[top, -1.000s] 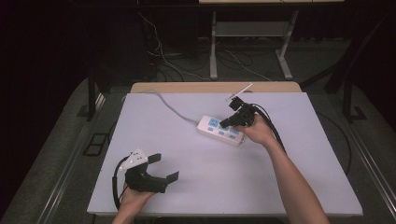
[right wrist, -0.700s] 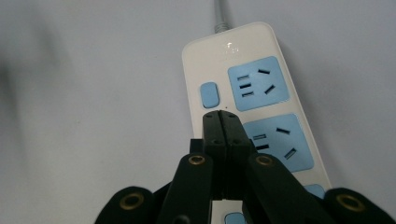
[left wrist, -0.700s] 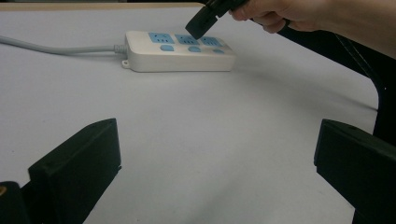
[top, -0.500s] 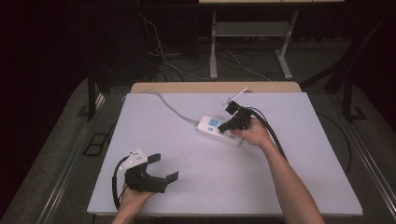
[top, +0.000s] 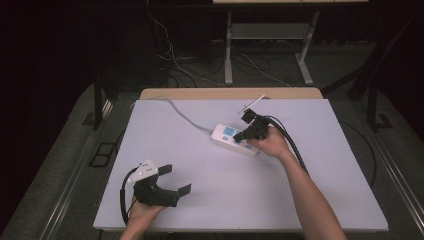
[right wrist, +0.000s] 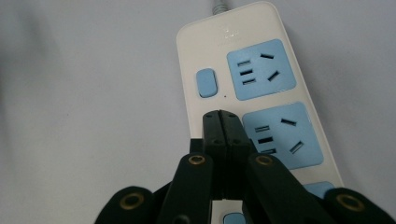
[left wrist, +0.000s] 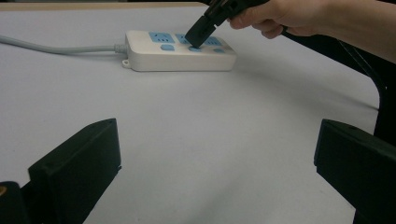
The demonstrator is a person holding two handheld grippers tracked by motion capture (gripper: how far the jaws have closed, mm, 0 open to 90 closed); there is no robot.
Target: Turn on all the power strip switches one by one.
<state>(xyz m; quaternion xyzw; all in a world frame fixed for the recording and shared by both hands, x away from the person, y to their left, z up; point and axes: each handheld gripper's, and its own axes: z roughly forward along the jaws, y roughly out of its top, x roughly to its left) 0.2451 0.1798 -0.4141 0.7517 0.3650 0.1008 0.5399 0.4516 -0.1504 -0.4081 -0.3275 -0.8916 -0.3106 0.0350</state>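
Right gripper view shows the closed right gripper (right wrist: 223,122) pressing the power strip (right wrist: 261,93); left gripper (top: 172,179) rests open.

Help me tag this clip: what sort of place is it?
Probably a lab or workshop recording bench. A plain white table holds a white power strip with blue sockets, loose cables trail on the dark floor behind, and a metal-legged desk frame stands beyond.

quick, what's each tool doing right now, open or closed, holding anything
Left tool: open, holding nothing.
Right tool: closed, holding nothing, tips on the power strip at a blue switch.
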